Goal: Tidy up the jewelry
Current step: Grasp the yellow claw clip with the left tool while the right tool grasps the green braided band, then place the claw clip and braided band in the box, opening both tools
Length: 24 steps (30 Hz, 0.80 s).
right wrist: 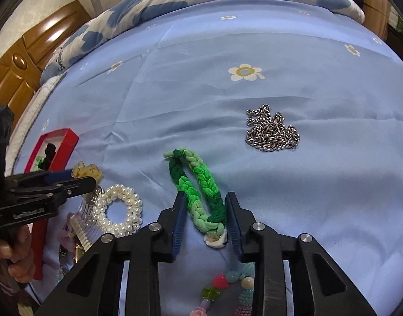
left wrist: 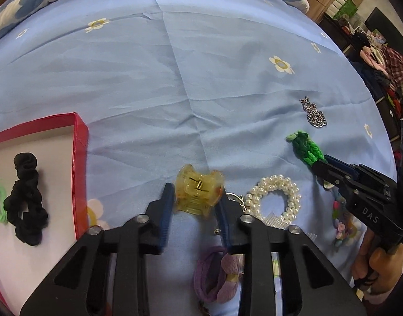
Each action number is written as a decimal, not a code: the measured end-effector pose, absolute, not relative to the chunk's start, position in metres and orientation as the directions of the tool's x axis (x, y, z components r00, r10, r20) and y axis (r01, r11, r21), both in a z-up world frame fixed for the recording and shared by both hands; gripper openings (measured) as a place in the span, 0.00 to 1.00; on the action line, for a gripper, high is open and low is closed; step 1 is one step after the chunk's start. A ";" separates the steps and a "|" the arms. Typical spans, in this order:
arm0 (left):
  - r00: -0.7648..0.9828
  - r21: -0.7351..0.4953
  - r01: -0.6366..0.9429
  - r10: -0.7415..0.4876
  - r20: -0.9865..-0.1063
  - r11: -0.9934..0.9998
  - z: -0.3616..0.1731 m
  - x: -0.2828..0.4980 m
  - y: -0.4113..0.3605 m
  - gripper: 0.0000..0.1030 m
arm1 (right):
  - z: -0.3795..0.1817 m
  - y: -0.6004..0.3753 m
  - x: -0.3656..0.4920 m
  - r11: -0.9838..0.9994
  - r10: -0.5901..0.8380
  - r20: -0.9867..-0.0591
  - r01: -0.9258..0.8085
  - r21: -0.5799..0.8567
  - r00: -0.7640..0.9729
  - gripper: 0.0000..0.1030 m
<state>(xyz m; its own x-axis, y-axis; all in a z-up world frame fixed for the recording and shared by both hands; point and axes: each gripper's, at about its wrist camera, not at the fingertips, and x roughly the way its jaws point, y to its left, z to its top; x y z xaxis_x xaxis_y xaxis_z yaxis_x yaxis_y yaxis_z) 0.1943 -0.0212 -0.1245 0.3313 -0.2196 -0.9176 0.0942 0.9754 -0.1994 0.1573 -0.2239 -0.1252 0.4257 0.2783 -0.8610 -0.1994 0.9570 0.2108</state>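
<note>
The left claw [left wrist: 197, 197] squeezes a yellow hair clip [left wrist: 199, 193] on the blue bed sheet [left wrist: 175, 79]. A red box [left wrist: 78, 158] beside it holds a black scrunchie [left wrist: 26, 197].

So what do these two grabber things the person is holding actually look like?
Both are matte black plastic tools. Each ends in two angular black fingers with triangular cutouts, silver pivot bolts and ribbed dark blue pads. The left gripper and right gripper look alike; white lettering is printed along each body. No cables or sleeves show.
</note>
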 end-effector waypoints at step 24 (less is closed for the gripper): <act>0.470 -0.227 0.039 -0.218 -0.855 0.973 -0.067 0.135 0.039 0.24 | -0.075 -0.166 0.123 0.908 0.412 -0.788 -0.279 0.313 0.457 0.20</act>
